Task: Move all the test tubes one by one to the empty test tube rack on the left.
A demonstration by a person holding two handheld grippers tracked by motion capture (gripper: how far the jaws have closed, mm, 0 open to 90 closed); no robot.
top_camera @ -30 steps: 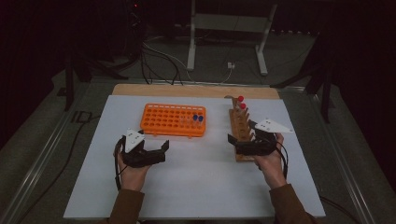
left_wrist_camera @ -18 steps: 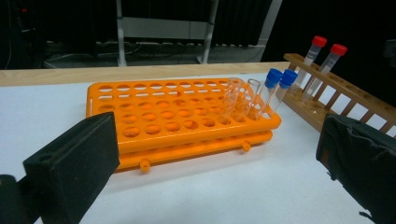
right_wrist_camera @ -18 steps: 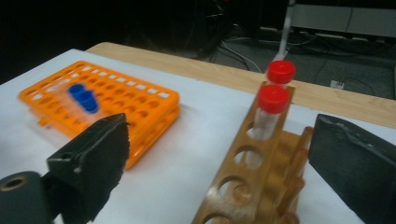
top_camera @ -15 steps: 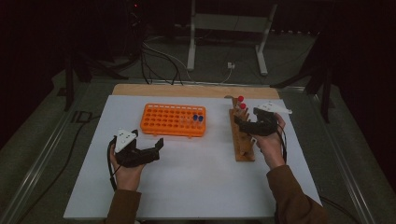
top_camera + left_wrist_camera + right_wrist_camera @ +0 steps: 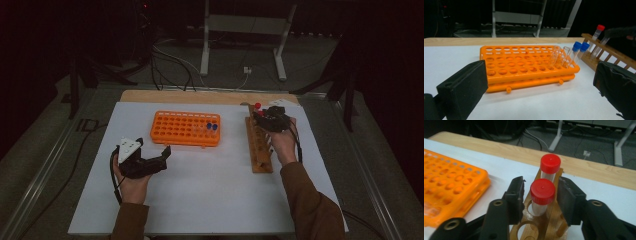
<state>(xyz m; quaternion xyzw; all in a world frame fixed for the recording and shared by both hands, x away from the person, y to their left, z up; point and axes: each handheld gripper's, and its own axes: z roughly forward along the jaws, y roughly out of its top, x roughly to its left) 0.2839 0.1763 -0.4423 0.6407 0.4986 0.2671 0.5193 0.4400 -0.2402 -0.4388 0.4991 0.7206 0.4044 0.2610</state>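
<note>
The right gripper [image 5: 540,195] has just been closing its jaws, which now flank the nearer red-capped tube [image 5: 542,196] with small gaps on both sides, not yet pinching. That tube stands in the wooden rack [image 5: 260,150]. The left gripper [image 5: 152,157] hovers wide apart near the orange tray [image 5: 182,127], which holds 2 blue-capped tubes [image 5: 579,50].
</note>
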